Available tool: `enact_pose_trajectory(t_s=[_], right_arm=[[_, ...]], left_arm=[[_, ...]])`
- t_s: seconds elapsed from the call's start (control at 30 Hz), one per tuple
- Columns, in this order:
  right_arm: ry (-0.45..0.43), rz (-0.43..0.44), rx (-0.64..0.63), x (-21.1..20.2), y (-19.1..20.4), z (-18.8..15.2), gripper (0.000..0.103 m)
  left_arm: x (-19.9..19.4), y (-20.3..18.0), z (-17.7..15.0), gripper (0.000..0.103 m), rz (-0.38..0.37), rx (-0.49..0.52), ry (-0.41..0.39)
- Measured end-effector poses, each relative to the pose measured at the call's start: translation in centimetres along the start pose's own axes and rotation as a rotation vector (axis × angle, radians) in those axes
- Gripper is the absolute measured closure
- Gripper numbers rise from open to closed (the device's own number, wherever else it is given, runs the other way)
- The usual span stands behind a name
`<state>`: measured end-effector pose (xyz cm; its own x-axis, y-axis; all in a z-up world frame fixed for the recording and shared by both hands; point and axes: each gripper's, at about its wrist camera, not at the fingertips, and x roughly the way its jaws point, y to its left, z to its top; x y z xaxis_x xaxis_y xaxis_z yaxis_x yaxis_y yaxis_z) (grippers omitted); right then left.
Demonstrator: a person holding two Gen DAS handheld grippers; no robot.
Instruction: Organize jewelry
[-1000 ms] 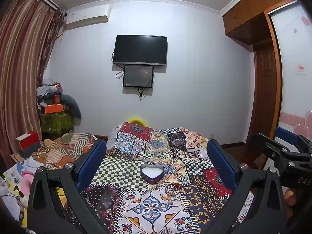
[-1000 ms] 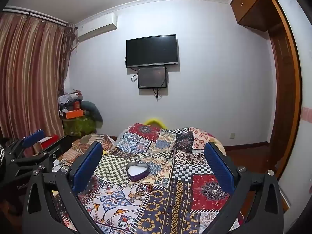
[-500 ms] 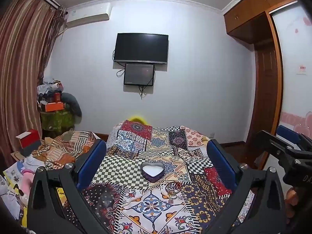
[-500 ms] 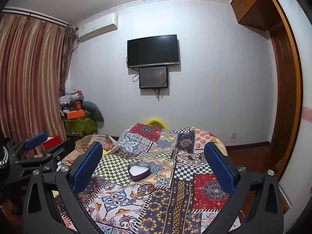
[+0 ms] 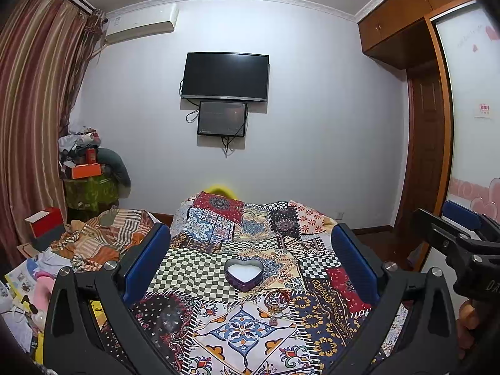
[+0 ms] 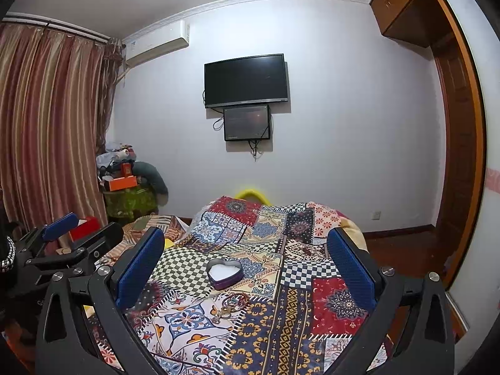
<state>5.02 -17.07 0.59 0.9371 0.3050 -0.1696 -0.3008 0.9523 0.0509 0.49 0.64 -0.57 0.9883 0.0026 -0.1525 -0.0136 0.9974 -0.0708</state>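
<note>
A heart-shaped purple tin with a white lining (image 5: 243, 273) lies open on the patchwork bedspread (image 5: 218, 340); it also shows in the right wrist view (image 6: 224, 273). Just in front of it lie a red bracelet (image 5: 276, 297) and a small ring or charm (image 5: 275, 316), seen too in the right wrist view (image 6: 232, 301). My left gripper (image 5: 250, 259) is open and empty above the bed, the tin between its blue pads. My right gripper (image 6: 247, 259) is open and empty, to the right of the left one.
A pile of striped cloth and clutter (image 5: 103, 237) lies left of the bed. A green stand with boxes (image 5: 90, 187) is by the curtain. A TV (image 5: 225, 76) hangs on the far wall. A wooden wardrobe and door (image 5: 428, 143) stand on the right.
Both grippers have drifted slightly; the tin sits a little nearer the middle of each view. Nothing has been picked up or let go.
</note>
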Motion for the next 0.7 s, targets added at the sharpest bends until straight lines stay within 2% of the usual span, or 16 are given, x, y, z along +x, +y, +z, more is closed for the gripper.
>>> enact_pose_trajectory(t_s=[0.7], right_arm=[[0.007, 0.008, 0.009, 0.33, 0.11, -0.25, 0.000]], left_arm=[[0.12, 0.03, -0.03, 0.000, 0.001, 0.002, 0.004]])
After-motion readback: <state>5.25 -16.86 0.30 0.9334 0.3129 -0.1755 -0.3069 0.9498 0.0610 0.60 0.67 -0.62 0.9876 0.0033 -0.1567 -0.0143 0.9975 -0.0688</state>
